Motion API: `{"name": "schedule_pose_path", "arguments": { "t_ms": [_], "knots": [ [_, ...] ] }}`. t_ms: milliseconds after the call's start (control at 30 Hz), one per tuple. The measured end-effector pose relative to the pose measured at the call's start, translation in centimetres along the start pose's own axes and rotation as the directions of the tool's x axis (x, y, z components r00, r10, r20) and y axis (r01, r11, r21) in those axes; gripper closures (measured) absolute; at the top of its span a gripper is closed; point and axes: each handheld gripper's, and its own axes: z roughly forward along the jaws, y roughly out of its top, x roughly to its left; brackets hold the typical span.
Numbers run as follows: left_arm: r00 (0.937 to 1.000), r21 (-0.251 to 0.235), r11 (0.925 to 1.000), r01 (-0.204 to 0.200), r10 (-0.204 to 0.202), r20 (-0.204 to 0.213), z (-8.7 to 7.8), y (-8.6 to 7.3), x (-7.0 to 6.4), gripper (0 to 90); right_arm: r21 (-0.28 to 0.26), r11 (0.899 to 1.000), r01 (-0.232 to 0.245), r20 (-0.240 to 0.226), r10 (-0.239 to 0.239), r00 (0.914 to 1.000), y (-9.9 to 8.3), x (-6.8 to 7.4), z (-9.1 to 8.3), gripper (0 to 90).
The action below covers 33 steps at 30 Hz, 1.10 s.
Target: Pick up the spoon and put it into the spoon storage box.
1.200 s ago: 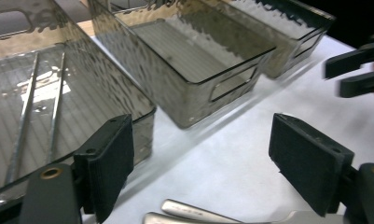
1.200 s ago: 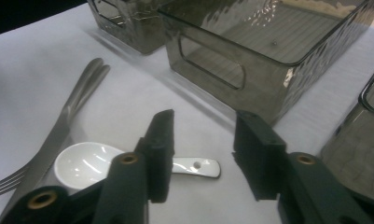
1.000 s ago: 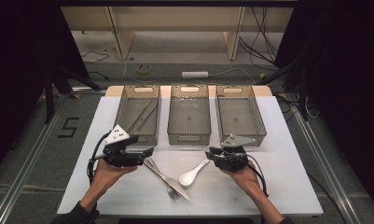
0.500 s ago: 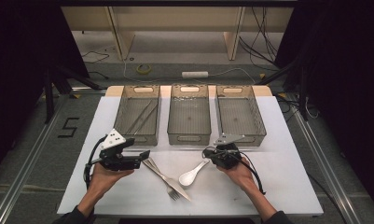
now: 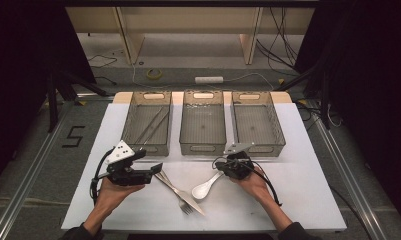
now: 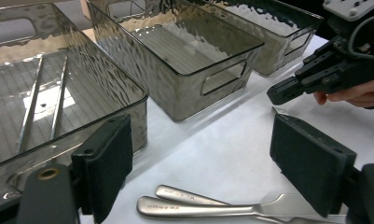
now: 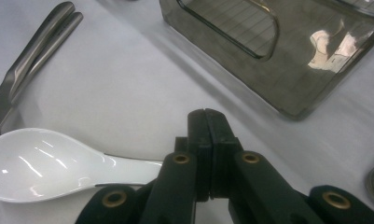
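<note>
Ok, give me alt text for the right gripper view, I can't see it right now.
The right gripper has its black jaws pressed shut above the handle of a white spoon lying on the white table. Two metal handles lie at upper left, and a smoky clear bin stands at upper right.

You are working in a laboratory recording bay: black curtains close off the left and right of the frame, aluminium rails run along a grey floor beside your white tabletop, loose cables and a power strip lie at top centre, and a taped "5" marks the floor at left.
</note>
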Motion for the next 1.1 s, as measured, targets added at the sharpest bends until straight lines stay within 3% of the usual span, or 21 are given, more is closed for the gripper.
{"name": "schedule_pose_path", "arguments": {
  "t_ms": [633,933,1100],
  "knots": [
    [0.999,0.019,0.9989,-0.044,0.044,0.002,0.1,-0.2,-0.4,19.7,0.09,0.996,0.005,-0.021,-0.003,0.9998,0.0,0.1,0.8,90.0],
    [0.9984,0.019,0.9982,-0.056,0.056,0.001,0.1,-0.3,-0.6,20.0,0.184,0.983,-0.01,-0.048,0.02,0.9987,-0.3,0.1,-0.5,90.0],
    [0.9982,0.019,0.998,-0.06,0.06,-0.001,0.1,-0.3,-0.7,20.0,0.226,0.974,0.029,-0.069,-0.014,0.9975,-1.0,0.6,-1.3,90.0]
  ]
}}
